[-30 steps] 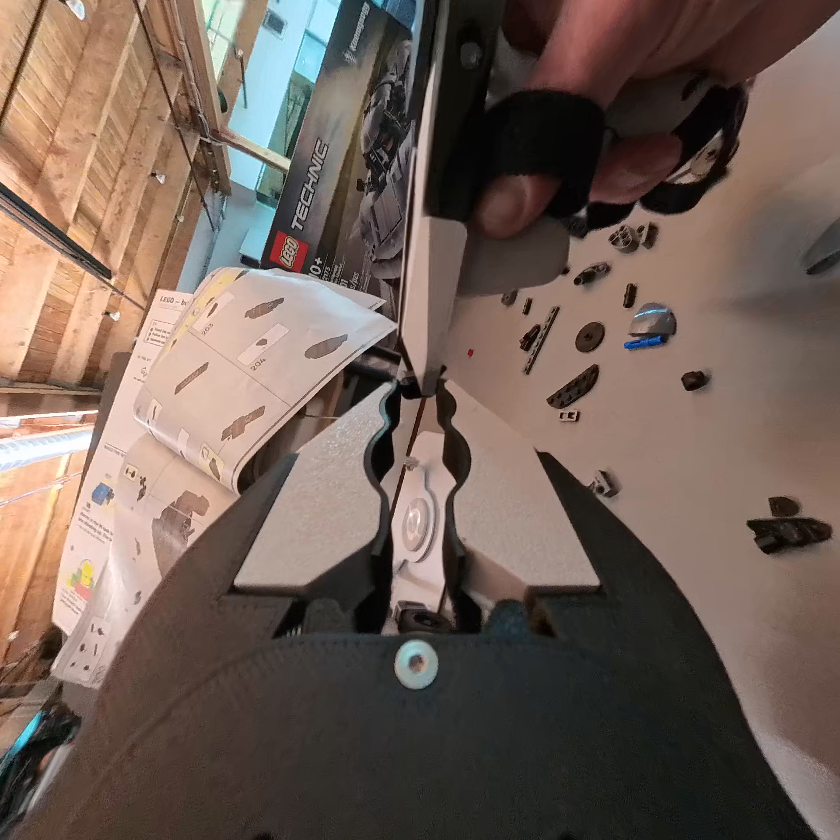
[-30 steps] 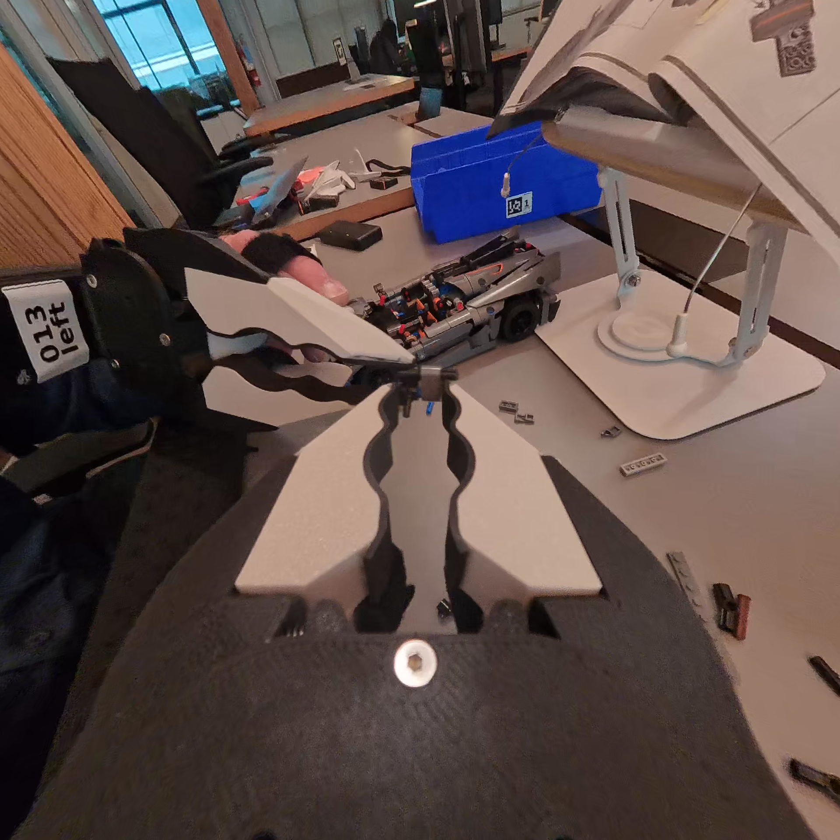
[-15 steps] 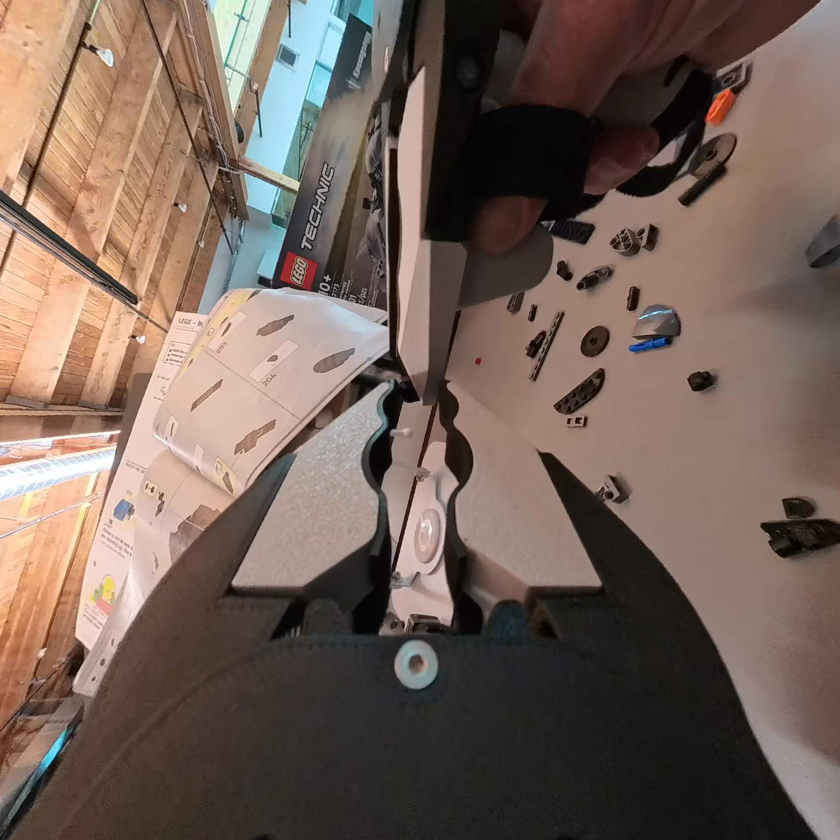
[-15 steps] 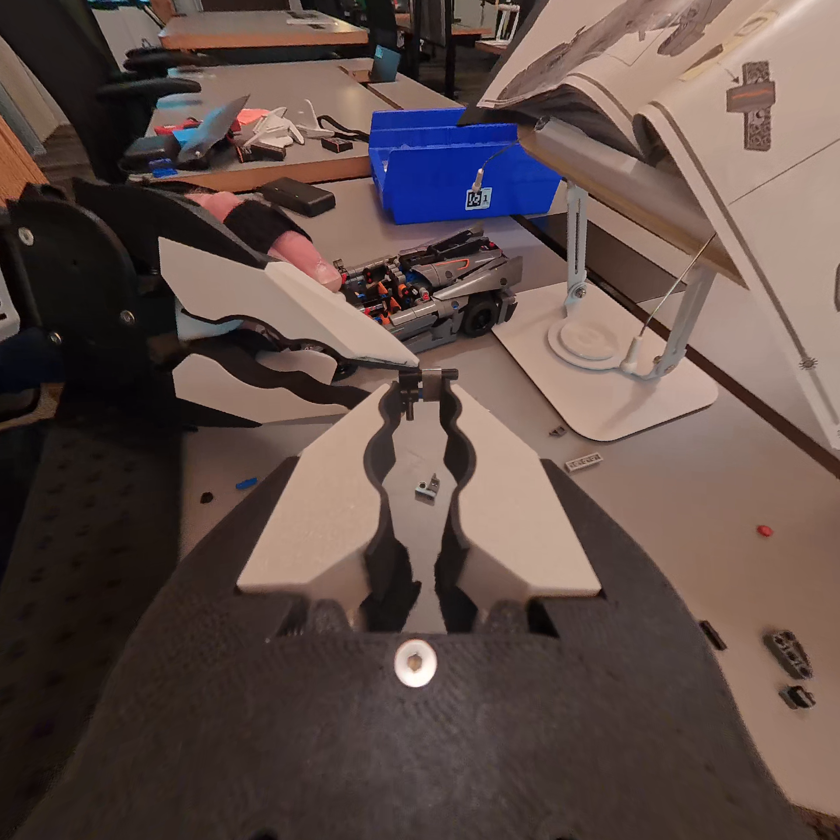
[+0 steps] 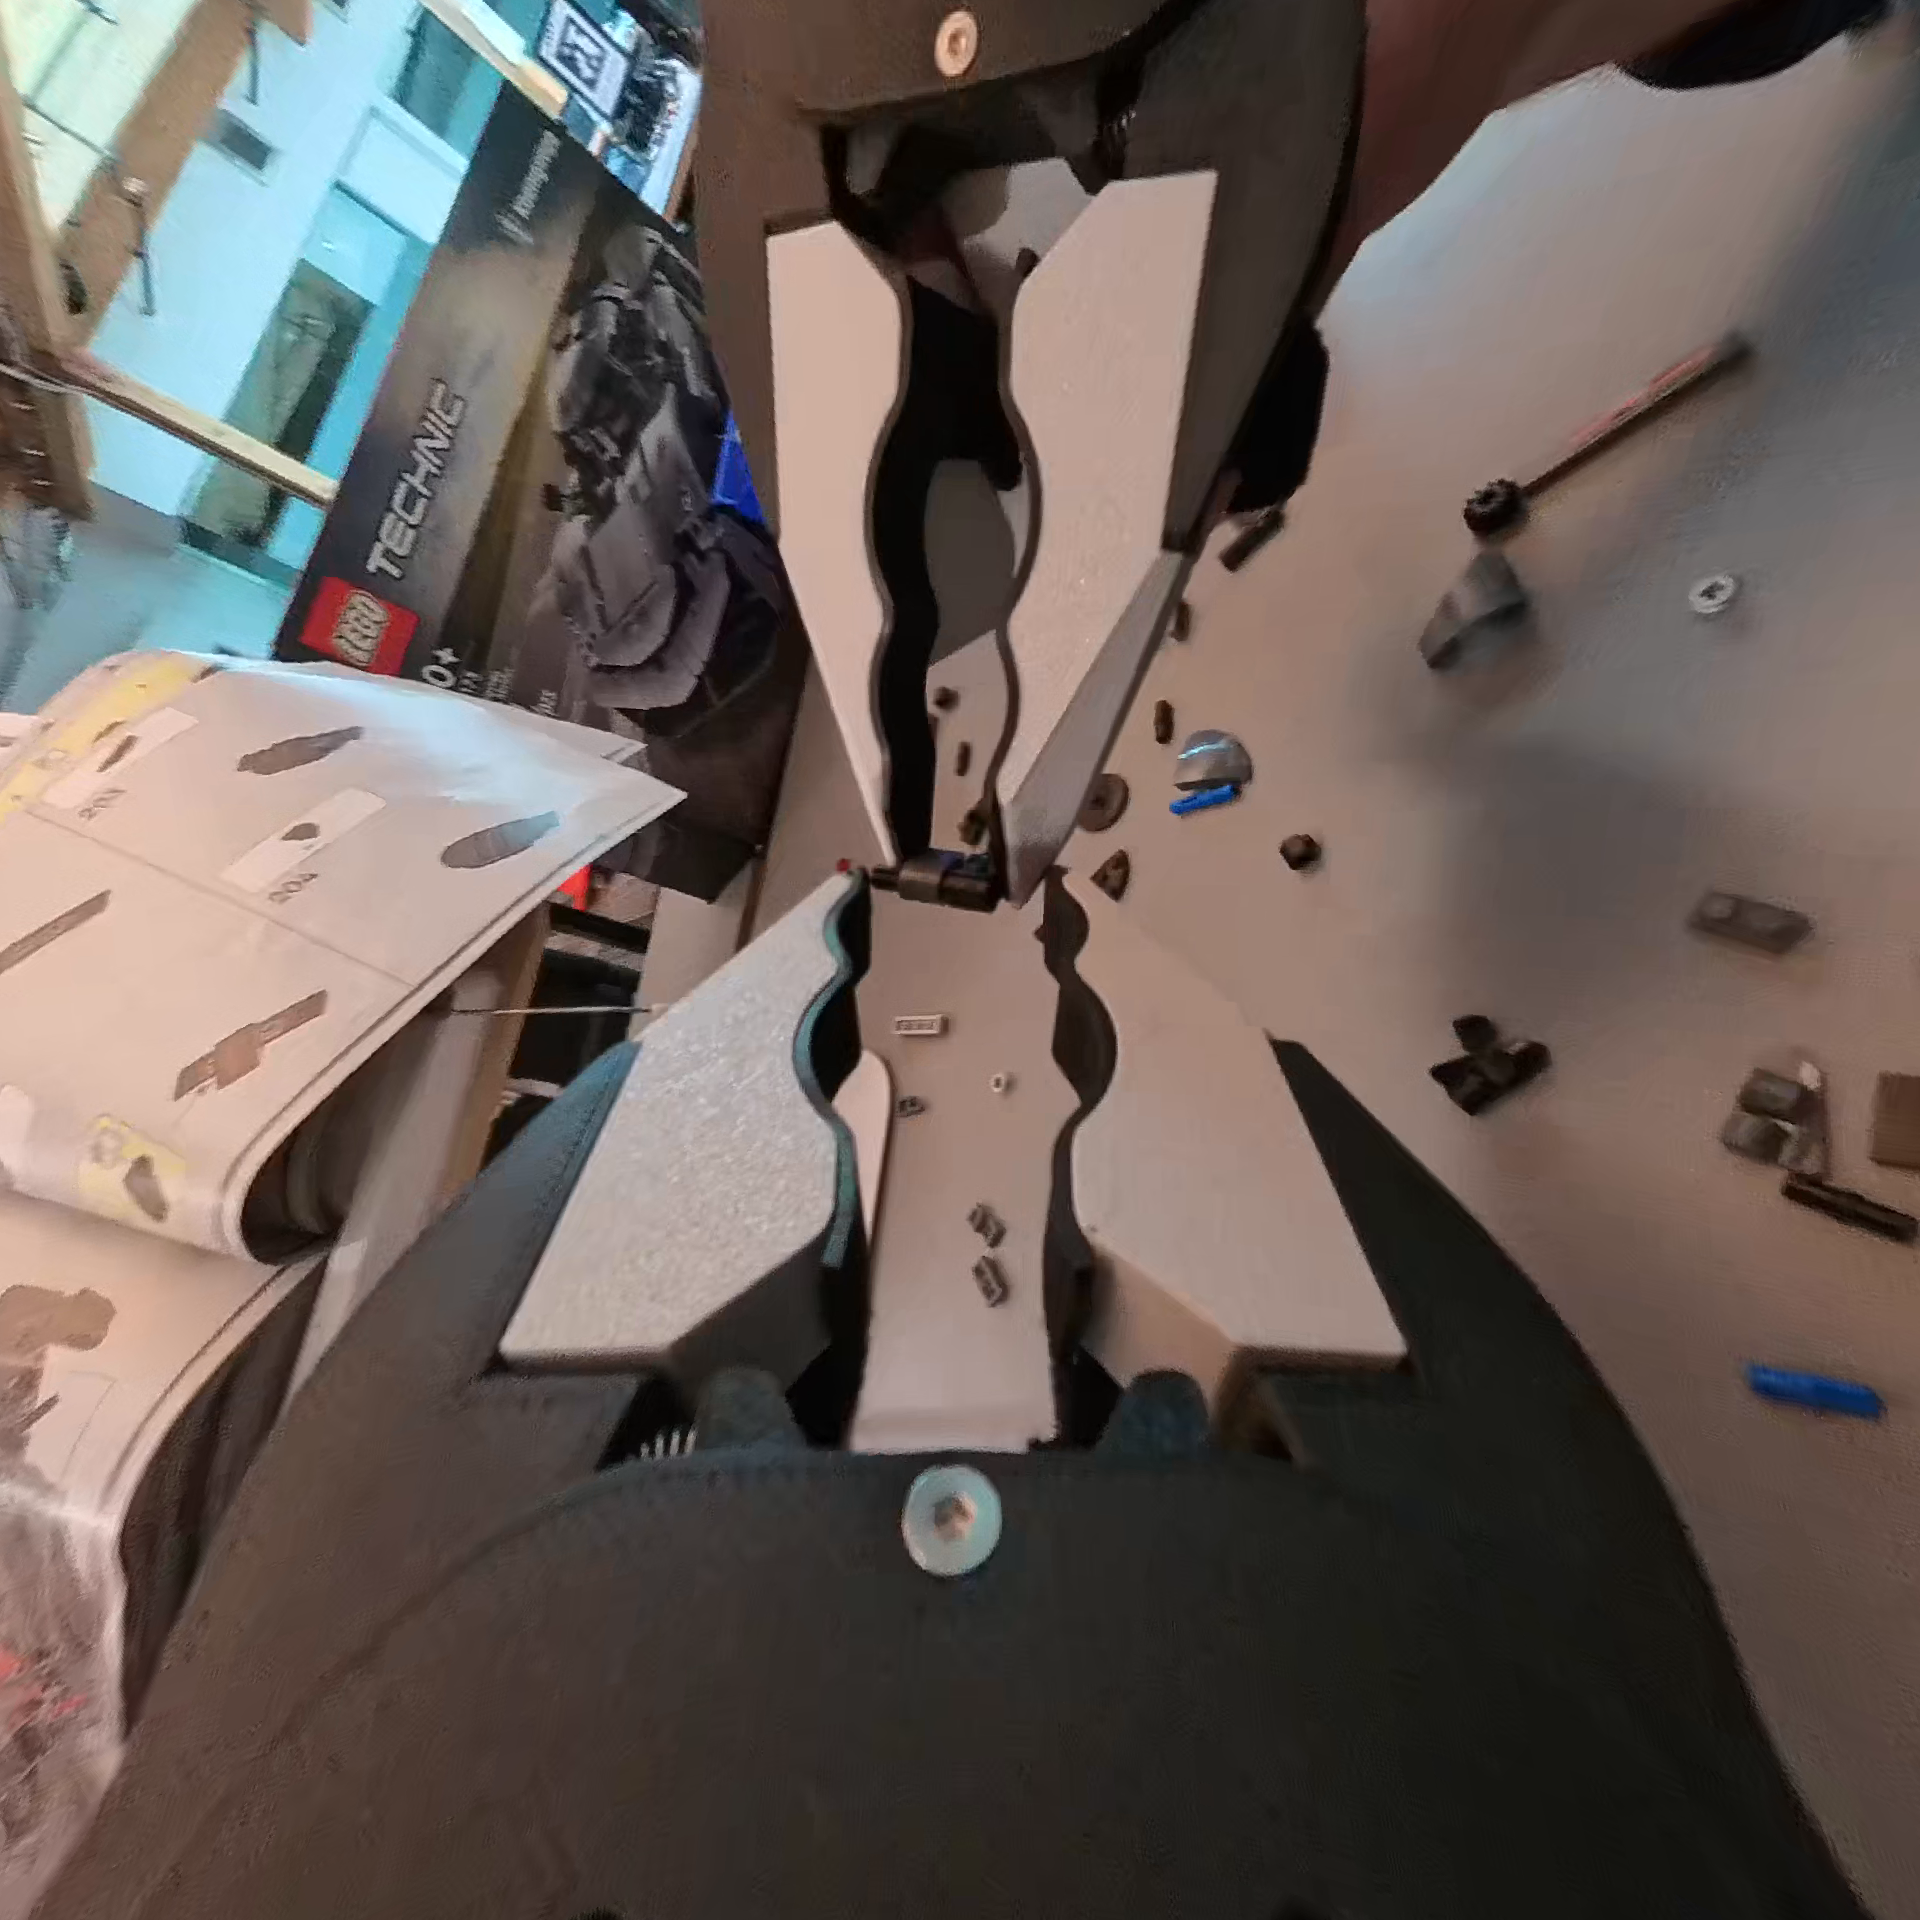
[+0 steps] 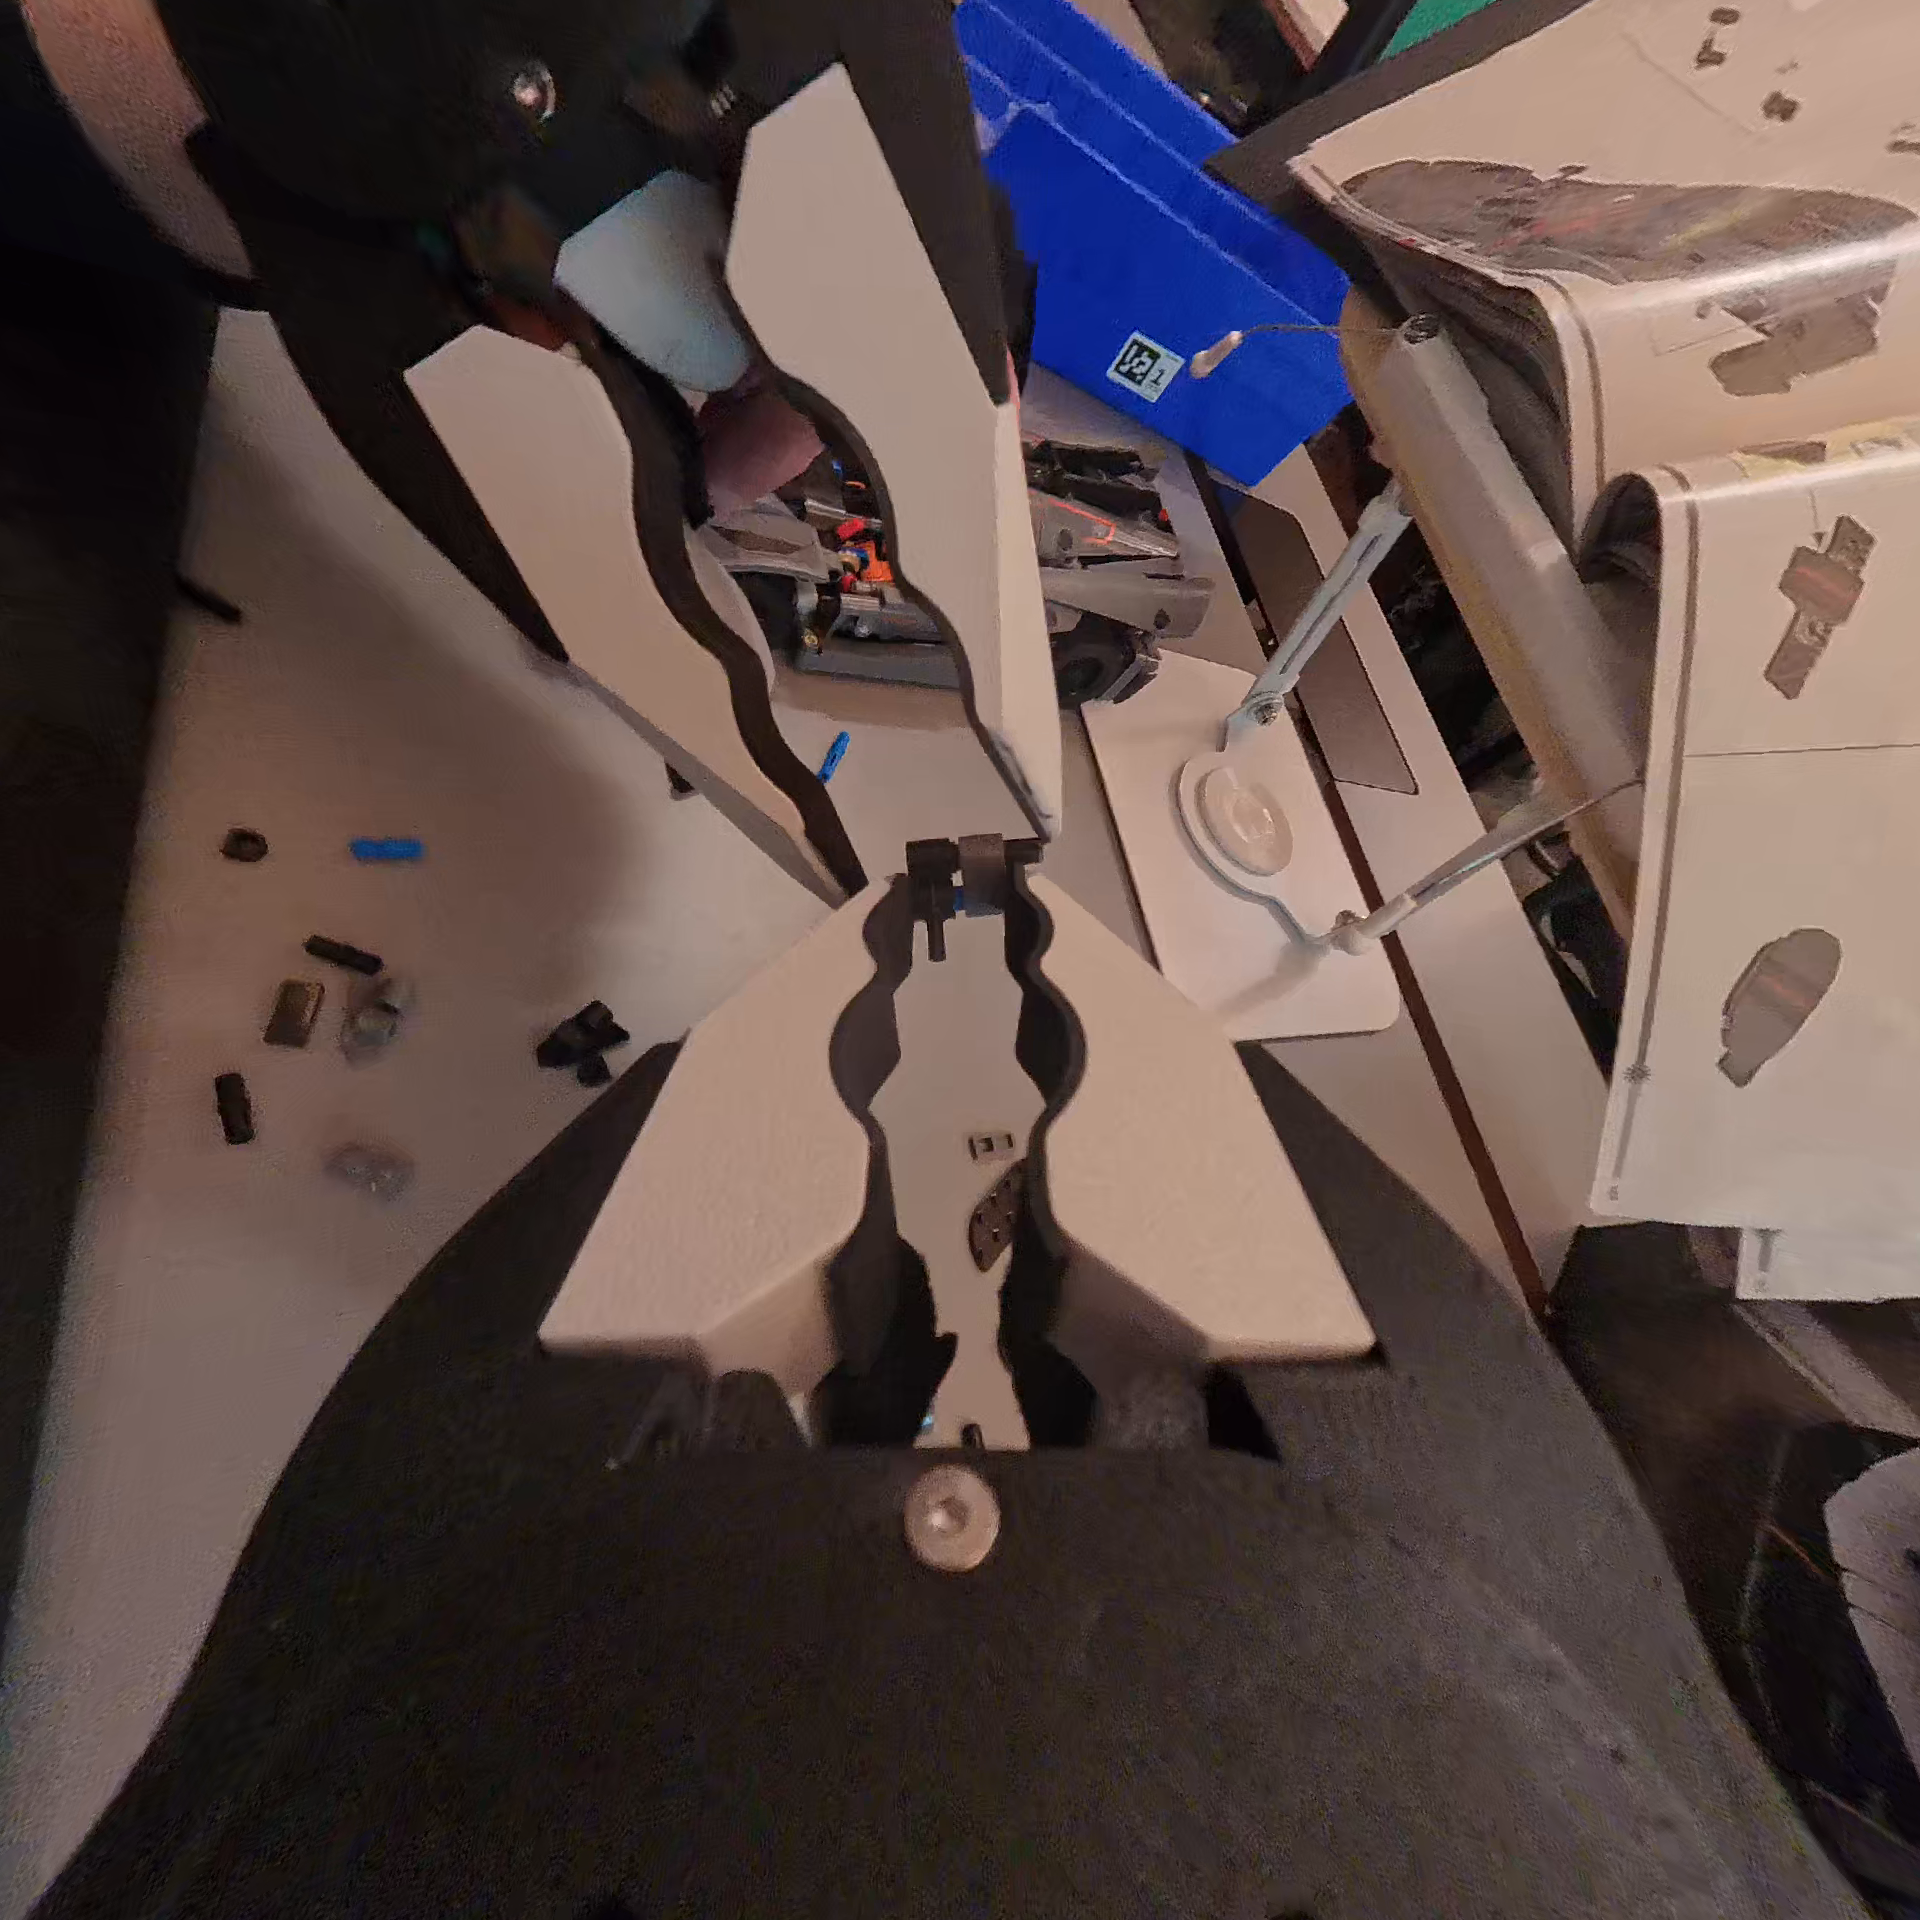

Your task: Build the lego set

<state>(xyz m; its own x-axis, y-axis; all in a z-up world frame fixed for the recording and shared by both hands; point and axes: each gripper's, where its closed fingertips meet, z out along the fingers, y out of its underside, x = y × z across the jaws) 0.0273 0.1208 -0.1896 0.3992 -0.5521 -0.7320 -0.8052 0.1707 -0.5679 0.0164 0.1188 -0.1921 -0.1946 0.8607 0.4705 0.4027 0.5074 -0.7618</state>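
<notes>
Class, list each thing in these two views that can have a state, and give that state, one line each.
right hand-held gripper: shut on the small dark connector piece.
left hand-held gripper: open, tips beside the piece.
small dark connector piece: held off the table.
instruction booklet: open on its stand.
blue bin: tilted, contents hidden.
car model: partly built.

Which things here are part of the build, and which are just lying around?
In use: small black connector piece in right gripper; open left gripper; part-built car; instruction booklet.
Lying about: blue bin; set box; loose blue pin.
</notes>
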